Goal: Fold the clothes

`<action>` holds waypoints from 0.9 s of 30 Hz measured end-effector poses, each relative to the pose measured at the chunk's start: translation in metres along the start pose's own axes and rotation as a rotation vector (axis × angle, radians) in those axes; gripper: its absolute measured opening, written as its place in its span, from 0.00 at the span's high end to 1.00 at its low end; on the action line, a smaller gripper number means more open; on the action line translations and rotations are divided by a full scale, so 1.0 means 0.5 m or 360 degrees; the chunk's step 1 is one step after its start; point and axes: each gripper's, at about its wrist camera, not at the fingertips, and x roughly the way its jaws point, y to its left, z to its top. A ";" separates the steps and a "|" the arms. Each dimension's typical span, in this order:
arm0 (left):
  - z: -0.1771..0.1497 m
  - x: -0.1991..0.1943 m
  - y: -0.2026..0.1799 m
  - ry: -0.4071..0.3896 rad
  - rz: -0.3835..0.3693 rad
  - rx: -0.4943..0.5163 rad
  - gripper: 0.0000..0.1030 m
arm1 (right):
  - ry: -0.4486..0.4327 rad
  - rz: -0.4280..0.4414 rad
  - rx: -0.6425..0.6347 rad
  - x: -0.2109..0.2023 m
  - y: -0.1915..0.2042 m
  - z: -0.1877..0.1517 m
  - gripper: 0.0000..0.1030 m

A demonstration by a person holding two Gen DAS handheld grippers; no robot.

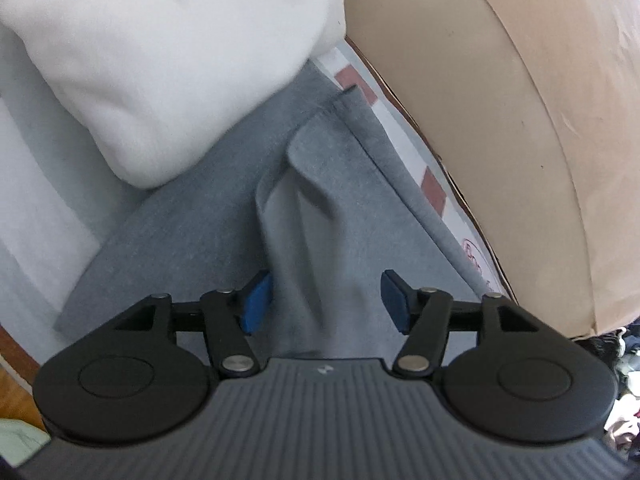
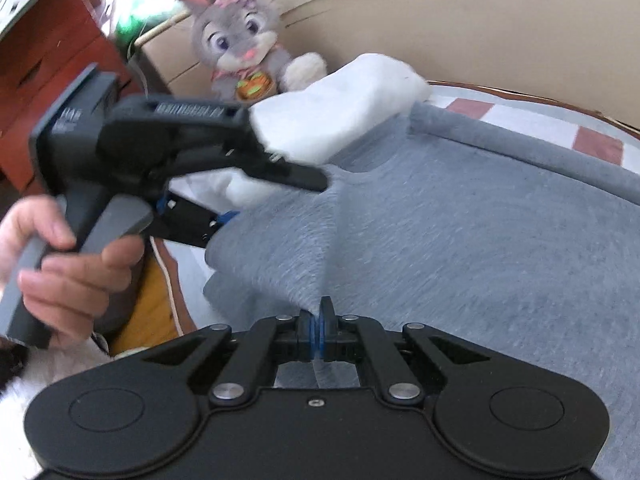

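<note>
On the bed, beside a folded white garment, a grey garment is spread out, one long edge lying near the tan headboard. It looks like soft, thick fleece: light, limp, likely to sag and drag when lifted, and not slippery. A hold is best taken at a hem or corner, where a pinch gathers little cloth and the fold line stays straight.

The right gripper is seen closed tight on the near edge of the grey garment, a ridge of cloth rising from the pinch. It is pointed forward and downward over the fabric.

The left gripper is seen with its blue pads standing well apart above a raised crease in the grey cloth; nothing is pressed between them. In the right wrist view it is held by a hand wrapped round the handle, angled downward toward the far left edge of the garment, close to the white one. A plush rabbit is propped behind.
</note>
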 end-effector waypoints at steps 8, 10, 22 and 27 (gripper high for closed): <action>-0.016 0.067 -0.048 0.0012 0.0321 0.0328 0.96 | 0.0028 -0.0090 -0.0069 -0.028 0.019 -0.009 0.91; -0.022 0.045 -0.083 -0.0123 0.0305 0.0457 0.96 | 0.0034 -0.0186 -0.0125 -0.071 0.017 -0.028 0.78; -0.009 -0.009 -0.172 -0.0587 0.0342 0.0638 0.96 | 0.0213 -0.1004 -0.0051 -0.377 -0.133 -0.200 0.50; -0.004 -0.038 -0.153 -0.0683 0.0361 0.0526 0.96 | 0.0364 -0.1087 0.0342 -0.403 -0.198 -0.200 0.49</action>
